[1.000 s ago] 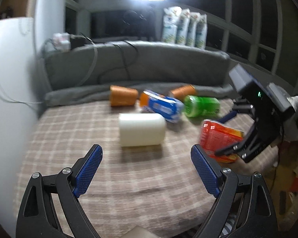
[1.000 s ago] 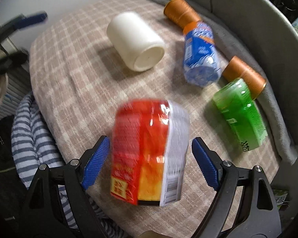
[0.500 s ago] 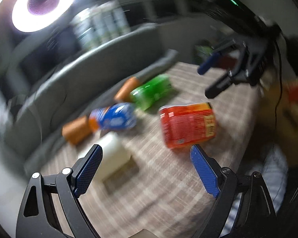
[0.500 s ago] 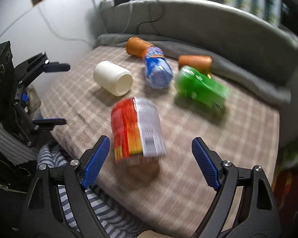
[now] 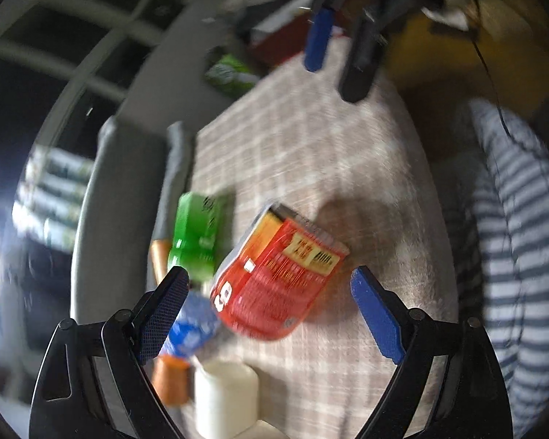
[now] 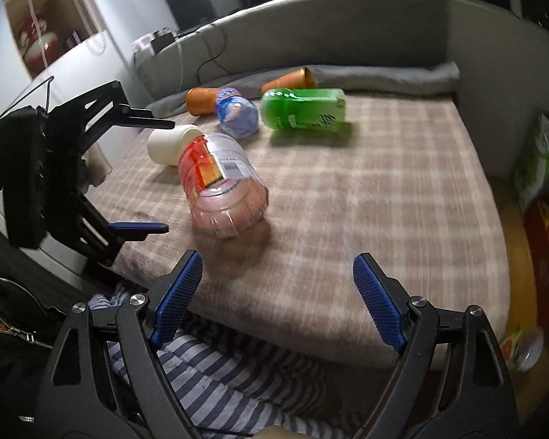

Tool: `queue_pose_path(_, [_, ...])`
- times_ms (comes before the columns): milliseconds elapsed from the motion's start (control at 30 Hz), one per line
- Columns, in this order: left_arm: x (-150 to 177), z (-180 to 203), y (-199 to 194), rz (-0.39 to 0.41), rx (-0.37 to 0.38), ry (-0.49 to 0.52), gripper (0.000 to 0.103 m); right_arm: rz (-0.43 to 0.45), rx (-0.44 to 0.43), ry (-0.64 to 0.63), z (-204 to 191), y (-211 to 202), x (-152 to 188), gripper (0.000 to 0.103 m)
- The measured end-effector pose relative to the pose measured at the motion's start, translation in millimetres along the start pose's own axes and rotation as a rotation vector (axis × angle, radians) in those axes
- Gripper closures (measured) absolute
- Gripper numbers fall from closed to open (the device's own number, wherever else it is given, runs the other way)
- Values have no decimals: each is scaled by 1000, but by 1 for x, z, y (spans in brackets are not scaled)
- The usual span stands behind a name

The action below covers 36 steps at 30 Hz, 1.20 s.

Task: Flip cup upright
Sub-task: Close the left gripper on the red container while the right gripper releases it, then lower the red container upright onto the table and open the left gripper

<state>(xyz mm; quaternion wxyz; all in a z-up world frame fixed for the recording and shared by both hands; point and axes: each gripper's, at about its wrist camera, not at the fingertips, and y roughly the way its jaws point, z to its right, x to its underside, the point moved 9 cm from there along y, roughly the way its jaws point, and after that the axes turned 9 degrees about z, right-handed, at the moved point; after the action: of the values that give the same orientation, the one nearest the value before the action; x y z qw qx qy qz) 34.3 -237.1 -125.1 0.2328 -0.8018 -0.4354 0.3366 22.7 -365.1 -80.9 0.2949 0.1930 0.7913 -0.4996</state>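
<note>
1. Red cup on its side on the plaid tabletop, near the front edge; seen also from the right wrist, clear base toward that camera.
2. From the left hand-held gripper: dead ahead at 12 o'clock, framed between the two blue pads, close but not touched. Jaws wide apart, nothing held.
3. From the right hand-held gripper: up and left at about 11 o'clock, outside the line of the pads, farther off. Jaws likewise apart and empty.
4. Long axis in the left view: from about 1 o'clock (labelled end) down to 7 o'clock (rounded end), so skewed across the gap rather than square to the pads.
5. Nearer and better lined up: the left, by this judgement; a small wrist roll probably needed so the pads meet the cup's sides.
6. Crowding to mind: green bottle at 10 o'clock, blue bottle just beside the left pad, white cup below at 7 o'clock.
7. Motion blur in both views; exact contact with neighbours not clear.
</note>
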Motion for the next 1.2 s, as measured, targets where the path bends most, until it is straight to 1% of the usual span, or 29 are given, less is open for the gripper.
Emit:
queue_pose_path(67, [-5, 4, 8, -8, 12, 82, 13, 1, 7, 24, 5, -2, 6, 16])
queue_pose_path(200, [-6, 2, 24, -24, 69, 128, 13, 6, 4, 65, 13, -3, 12, 16])
queue_pose_path(333, [-2, 9, 46, -60, 147, 125, 13, 5, 5, 90, 20, 1, 14, 16])
queue_pose_path(400, [1, 11, 55, -72, 163, 148, 13, 5, 0, 102, 21, 2, 14, 16])
queue_pose_path(467, [6, 11, 62, -90, 180, 142, 13, 10, -6, 111, 21, 2, 13, 16])
queue_pose_path(500, [8, 11, 65, -99, 182, 135, 13, 11, -6, 114, 22, 3, 13, 16])
queue_pose_path(600, [8, 9, 71, -93, 177, 137, 13, 10, -5, 120, 23, 4, 12, 16])
queue_pose_path(700, [6, 7, 74, -89, 189, 108, 14, 7, -1, 129, 23, 6, 13, 16])
queue_pose_path(833, [5, 8, 76, -89, 196, 116, 15, 13, 7, 145, 25, 5, 12, 16])
queue_pose_path(1033, [4, -3, 79, -109, 239, 16, 16, 34, 1, 200, 32, 0, 11, 16])
queue_pose_path(1167, [3, -14, 85, -129, 265, -108, 18, 40, 6, 257, 42, 0, 14, 16])
queue_pose_path(1200, [5, -18, 87, -135, 270, -158, 18, 40, 7, 267, 44, 0, 15, 16])
